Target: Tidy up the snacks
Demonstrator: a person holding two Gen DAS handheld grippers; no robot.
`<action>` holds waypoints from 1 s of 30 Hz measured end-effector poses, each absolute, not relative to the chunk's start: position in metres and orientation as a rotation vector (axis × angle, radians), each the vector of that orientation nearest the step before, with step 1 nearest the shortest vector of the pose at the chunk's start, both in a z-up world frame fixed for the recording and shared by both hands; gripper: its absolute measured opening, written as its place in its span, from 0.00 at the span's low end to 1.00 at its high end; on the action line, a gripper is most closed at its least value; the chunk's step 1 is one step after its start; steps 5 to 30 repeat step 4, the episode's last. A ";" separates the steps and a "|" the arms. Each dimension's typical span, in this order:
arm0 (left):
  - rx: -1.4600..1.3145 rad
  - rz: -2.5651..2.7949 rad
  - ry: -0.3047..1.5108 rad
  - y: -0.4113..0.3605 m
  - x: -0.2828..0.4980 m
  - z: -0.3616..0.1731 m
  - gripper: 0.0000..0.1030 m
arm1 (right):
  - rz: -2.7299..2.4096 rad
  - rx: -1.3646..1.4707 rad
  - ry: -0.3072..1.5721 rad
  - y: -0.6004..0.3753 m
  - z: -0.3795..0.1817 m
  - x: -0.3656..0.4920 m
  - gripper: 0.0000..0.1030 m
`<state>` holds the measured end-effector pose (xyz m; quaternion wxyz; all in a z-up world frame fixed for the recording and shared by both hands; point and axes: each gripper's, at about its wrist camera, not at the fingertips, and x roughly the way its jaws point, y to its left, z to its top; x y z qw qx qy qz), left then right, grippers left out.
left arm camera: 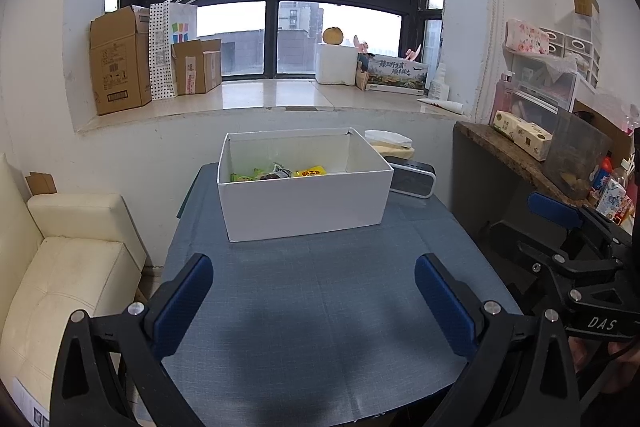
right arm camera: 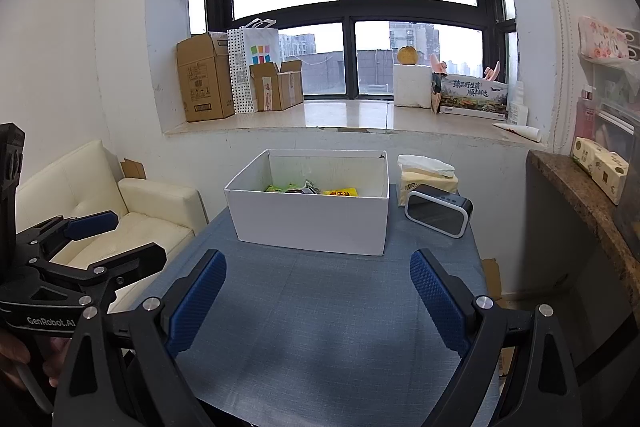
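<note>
A white open box (left arm camera: 304, 205) stands at the far side of the blue-grey table (left arm camera: 320, 307). Inside it lie several snack packets, green (left arm camera: 246, 175) and yellow (left arm camera: 310, 171). The box (right arm camera: 312, 223) and its packets (right arm camera: 340, 192) also show in the right wrist view. My left gripper (left arm camera: 314, 297) is open and empty, held above the table's near part, well short of the box. My right gripper (right arm camera: 318, 293) is open and empty, beside the left one. Each gripper shows at the other view's edge.
A black clock with a white rim (right arm camera: 438, 215) and a tissue pack (right arm camera: 426, 173) sit right of the box. A cream sofa (left arm camera: 60, 267) stands left of the table. A dark counter (left arm camera: 516, 155) with boxes is at the right. Cartons (left arm camera: 120, 59) line the windowsill.
</note>
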<state>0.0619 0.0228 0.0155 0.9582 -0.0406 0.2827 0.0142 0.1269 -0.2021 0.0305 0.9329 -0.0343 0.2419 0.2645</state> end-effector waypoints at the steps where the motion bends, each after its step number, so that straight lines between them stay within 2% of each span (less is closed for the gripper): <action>1: -0.084 0.026 0.570 0.023 0.061 0.016 1.00 | 0.540 -0.070 0.495 -0.202 0.031 0.127 0.94; 30: -0.083 0.026 0.558 0.022 0.060 0.017 1.00 | 0.541 -0.069 0.495 -0.202 0.031 0.127 0.94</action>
